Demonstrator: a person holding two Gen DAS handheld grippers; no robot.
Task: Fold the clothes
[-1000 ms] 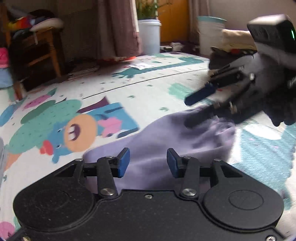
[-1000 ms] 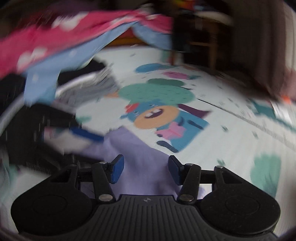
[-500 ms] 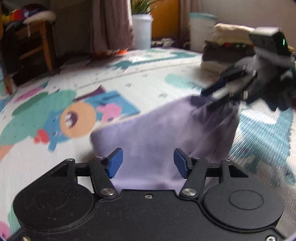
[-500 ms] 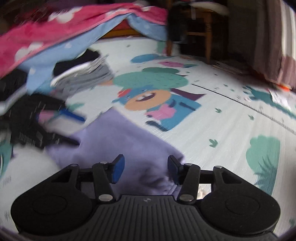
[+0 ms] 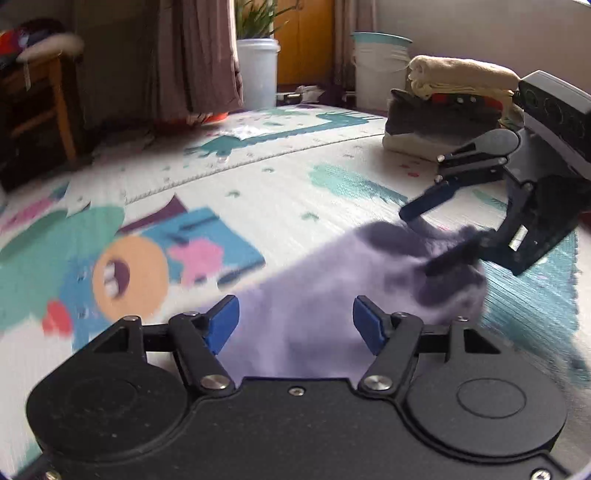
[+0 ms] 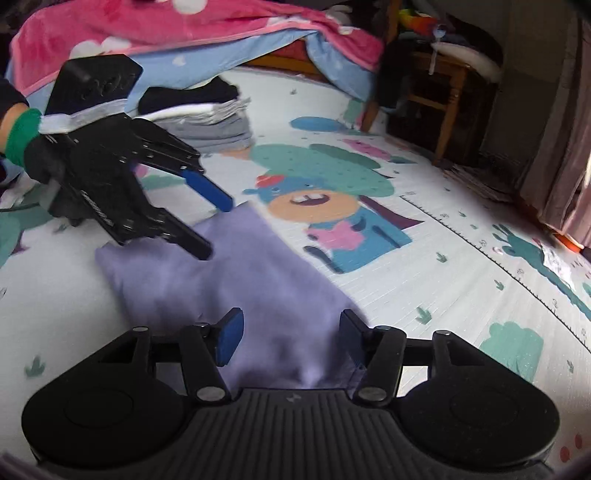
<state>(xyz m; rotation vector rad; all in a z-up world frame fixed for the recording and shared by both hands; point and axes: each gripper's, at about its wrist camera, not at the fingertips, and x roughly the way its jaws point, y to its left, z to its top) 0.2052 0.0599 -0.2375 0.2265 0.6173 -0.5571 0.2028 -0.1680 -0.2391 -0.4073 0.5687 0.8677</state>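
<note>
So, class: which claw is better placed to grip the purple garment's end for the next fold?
Neither clearly. Left claw and right claw are both open, each over an opposite end of the purple garment lying on the play mat.

The garment (image 6: 236, 280) is plain lavender purple with no print, and both the left gripper (image 5: 295, 325) and right gripper (image 6: 286, 338) are black with blue finger pads (image 5: 223, 323). The play mat (image 6: 461, 258) is off-white, printed with a green cactus, an orange-faced cartoon figure in blue and pink, and teal plant motifs. Behind it lie a pink blanket (image 6: 207, 22) with white spots, a pale blue sheet (image 6: 207, 61), and a folded stack (image 6: 207, 118) in black, white and grey.
</note>
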